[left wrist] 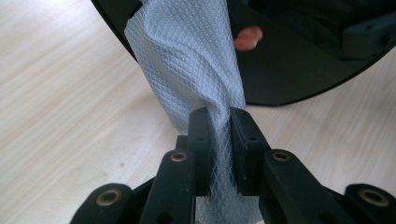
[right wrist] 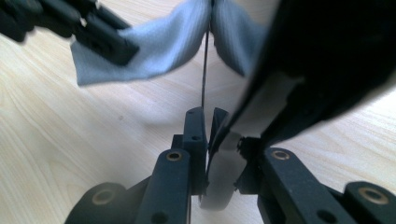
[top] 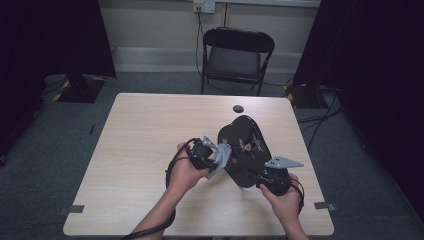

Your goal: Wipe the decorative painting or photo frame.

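Left gripper (left wrist: 219,116) fingers clamped on grey cloth (left wrist: 187,60) — right gripper (right wrist: 208,116) fingers gripping black plate (top: 245,150).

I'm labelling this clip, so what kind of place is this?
Probably a recording room or lab, not a home: a bare wooden table on grey carpet, a folding chair against the wall, dark curtains either side, and cables trailing across the floor.
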Demonstrator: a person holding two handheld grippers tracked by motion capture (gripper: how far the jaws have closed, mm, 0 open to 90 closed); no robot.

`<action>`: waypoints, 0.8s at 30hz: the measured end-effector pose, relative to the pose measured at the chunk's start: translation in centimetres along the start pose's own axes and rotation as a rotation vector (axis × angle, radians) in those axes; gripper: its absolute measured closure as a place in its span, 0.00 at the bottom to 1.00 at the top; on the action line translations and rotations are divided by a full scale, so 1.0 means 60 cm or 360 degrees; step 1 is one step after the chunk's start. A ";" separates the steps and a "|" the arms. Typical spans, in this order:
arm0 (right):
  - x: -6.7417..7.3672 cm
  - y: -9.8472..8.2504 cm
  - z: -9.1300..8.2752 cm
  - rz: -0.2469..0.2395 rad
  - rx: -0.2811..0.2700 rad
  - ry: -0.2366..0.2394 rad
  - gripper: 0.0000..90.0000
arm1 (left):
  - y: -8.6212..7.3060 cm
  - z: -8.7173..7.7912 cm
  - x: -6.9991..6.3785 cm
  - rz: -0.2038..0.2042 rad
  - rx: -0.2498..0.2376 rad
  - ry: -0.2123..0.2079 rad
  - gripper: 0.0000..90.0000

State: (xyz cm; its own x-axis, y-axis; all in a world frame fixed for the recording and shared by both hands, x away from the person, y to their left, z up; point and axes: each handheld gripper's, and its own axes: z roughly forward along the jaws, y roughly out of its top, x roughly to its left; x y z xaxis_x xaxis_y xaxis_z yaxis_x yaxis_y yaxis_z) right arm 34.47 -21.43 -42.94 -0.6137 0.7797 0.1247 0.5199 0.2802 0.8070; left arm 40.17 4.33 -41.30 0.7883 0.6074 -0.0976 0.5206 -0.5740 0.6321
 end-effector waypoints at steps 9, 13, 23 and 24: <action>0.001 0.000 -0.001 -0.0004 0.0002 -0.0002 0.87 | -0.040 0.040 -0.003 -0.0043 0.0084 -0.0038 0.89; 0.002 0.000 -0.001 -0.0002 0.0006 -0.0003 0.87 | -0.056 0.055 -0.006 -0.0051 0.0130 -0.0048 0.88; 0.001 0.000 -0.001 -0.0005 0.0005 0.0000 0.87 | -0.058 0.035 -0.005 -0.0077 0.0096 -0.0046 0.88; 0.001 0.000 -0.001 -0.0003 0.0005 -0.0001 0.87 | -0.051 0.023 -0.003 -0.0087 0.0066 -0.0035 0.88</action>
State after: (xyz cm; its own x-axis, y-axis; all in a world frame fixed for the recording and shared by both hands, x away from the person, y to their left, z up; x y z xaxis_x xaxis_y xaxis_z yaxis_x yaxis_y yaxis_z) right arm 34.39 -21.43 -42.91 -0.6144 0.7794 0.1227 0.5203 0.2834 0.8056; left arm 38.90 5.23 -44.31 0.7652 0.6266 -0.1480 0.5758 -0.5630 0.5929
